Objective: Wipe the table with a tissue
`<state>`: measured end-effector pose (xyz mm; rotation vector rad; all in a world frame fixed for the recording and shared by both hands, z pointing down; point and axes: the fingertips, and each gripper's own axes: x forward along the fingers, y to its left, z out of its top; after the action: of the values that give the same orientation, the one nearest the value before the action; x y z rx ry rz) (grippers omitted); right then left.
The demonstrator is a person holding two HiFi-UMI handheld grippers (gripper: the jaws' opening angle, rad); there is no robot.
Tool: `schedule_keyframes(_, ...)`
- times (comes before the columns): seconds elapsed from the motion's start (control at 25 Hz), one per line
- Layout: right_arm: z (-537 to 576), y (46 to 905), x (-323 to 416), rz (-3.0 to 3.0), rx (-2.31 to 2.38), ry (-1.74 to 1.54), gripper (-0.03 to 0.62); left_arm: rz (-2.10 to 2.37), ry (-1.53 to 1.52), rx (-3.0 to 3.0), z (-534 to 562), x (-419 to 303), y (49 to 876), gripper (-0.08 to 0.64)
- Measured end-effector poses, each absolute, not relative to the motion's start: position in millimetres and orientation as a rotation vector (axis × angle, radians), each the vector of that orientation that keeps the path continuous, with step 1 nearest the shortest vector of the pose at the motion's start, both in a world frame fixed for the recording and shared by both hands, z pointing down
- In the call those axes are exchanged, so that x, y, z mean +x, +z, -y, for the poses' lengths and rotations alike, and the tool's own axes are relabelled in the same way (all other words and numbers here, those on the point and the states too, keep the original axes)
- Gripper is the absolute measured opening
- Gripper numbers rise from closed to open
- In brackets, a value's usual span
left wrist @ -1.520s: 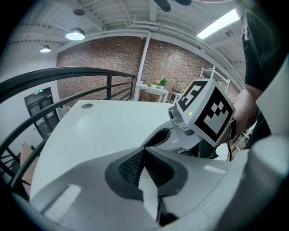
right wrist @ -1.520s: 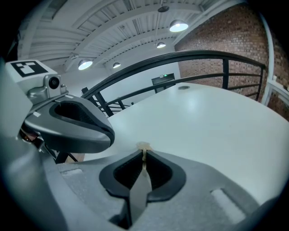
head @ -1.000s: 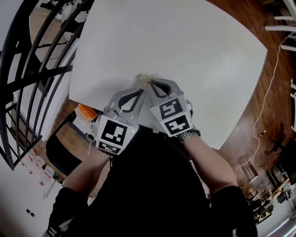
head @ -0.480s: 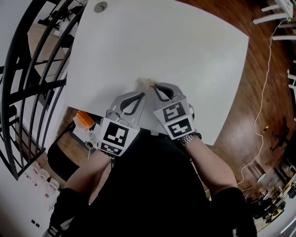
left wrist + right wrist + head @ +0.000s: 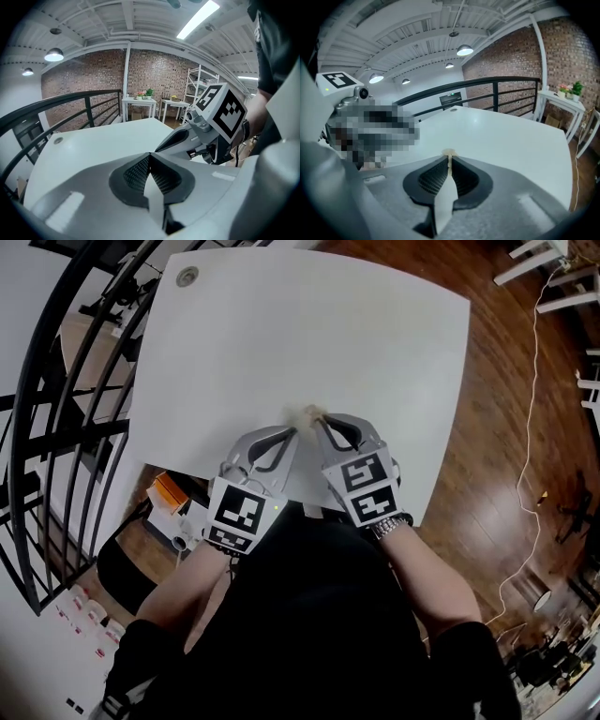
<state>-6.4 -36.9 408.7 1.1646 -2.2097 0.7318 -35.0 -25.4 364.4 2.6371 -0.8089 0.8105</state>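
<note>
— White below us: we are looking down on the white rectangular table (image 5: 281,334). How are we holding our hands?

— Side by side over its near edge. Our forearms in black sleeves are reaching out from the body, and both grey tools are angling inward so that their tips are nearly meeting.

— What is the right gripper (image 5: 317,418) doing?

— It is clenching the small beige wad of tissue (image 5: 449,152). A bit of it is poking out past the jaw tips, low over the table near that edge. We cannot tell whether it is touching the surface.

— And the left gripper (image 5: 289,432)?

— Its jaws are pressing together with nothing between them, just beside the right one's tips.

— Anything on the wrists?

— We are wearing a metal wristwatch (image 5: 389,524) on the right.
</note>
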Motion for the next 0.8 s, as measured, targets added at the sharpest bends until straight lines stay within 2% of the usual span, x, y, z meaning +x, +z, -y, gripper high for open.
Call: schedule_keyframes(0.8, -7, 335, 69, 2.326, 1.328, 0.600, 0.017, 0.896, 0.749, 2.761, -14, 24, 315, 0.015)
